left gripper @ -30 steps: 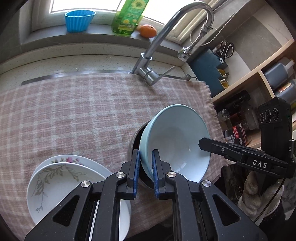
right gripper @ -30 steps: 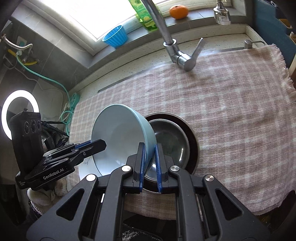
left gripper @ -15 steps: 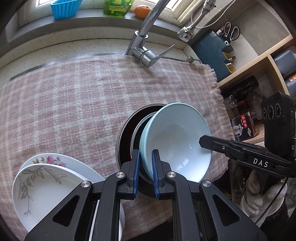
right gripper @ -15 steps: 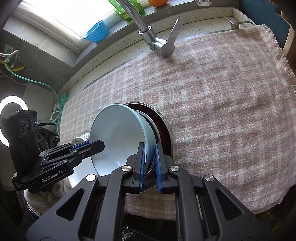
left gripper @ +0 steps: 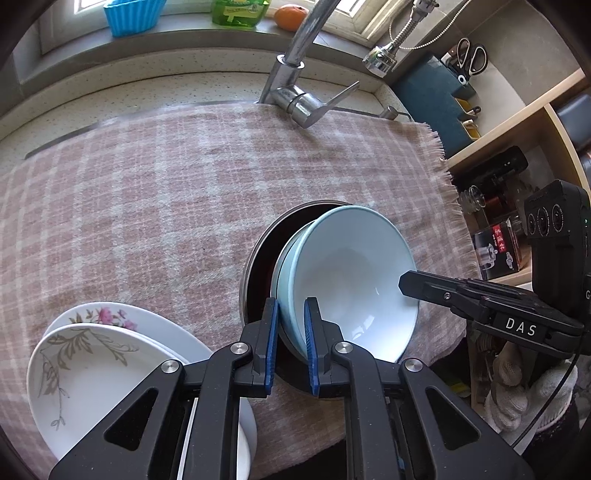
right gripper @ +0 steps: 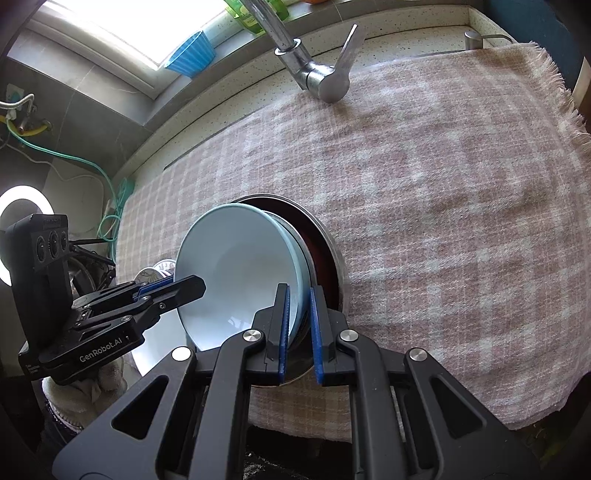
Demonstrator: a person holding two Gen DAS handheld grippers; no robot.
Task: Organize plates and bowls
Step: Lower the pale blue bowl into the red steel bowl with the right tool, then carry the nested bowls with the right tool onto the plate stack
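A pale blue bowl is being held by both tools at once, nested at a tilt inside a round metal bowl that is resting on a pink checked cloth. In the left wrist view the left gripper is being seen clamped on the near rim, one blue-padded finger on each side of the bowl's wall. In the right wrist view the right gripper is being seen pinching the opposite rim in the same way.

Two white plates are being shown only by the left view, stacked at the cloth's near left edge: the upper one patterned with grey leaves, the lower one with pink flowers. Wooden shelves and a pair of scissors are also being shown there alone. A glowing ring lamp and a green hose are being shown only by the right view, where no more than a sliver of a plate is being seen behind the left tool.

One chrome tap, one ribbed blue cup and one green bottle are being shown by both views. The blue bowl is looking smooth and glossy, the cloth coarse and fringed along its right edge.
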